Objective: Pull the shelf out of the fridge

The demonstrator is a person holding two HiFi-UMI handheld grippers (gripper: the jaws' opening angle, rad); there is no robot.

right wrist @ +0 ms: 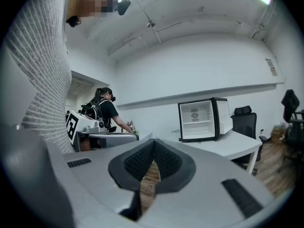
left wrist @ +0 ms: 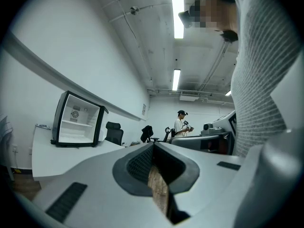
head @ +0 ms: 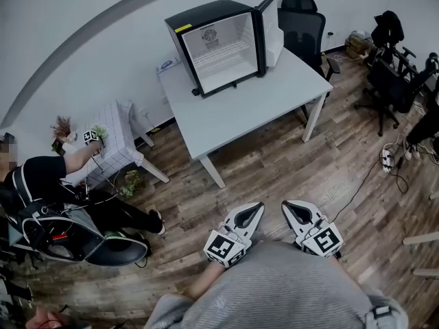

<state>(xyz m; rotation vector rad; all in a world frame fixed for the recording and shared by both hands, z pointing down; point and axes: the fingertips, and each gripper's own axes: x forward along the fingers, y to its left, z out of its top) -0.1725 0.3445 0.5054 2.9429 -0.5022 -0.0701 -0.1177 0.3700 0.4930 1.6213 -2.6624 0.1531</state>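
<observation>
A small black fridge (head: 221, 43) stands on the white table (head: 254, 108) with its door (head: 269, 29) swung open to the right. Inside its white interior a shelf (head: 221, 52) sits across the middle. The fridge also shows far off in the left gripper view (left wrist: 77, 119), with the shelf (left wrist: 78, 124), and in the right gripper view (right wrist: 202, 120). Both grippers hang close to my body, far from the table. My left gripper (head: 258, 206) (left wrist: 153, 147) is shut and holds nothing. My right gripper (head: 287, 205) (right wrist: 153, 142) is shut too, also with nothing in it.
A black office chair (head: 303, 22) stands behind the table. More chairs (head: 391, 81) and a power strip with cable (head: 386, 157) are at the right. A person (head: 41, 177) crouches at the left by a small checked table (head: 113, 142). Wooden floor lies between me and the table.
</observation>
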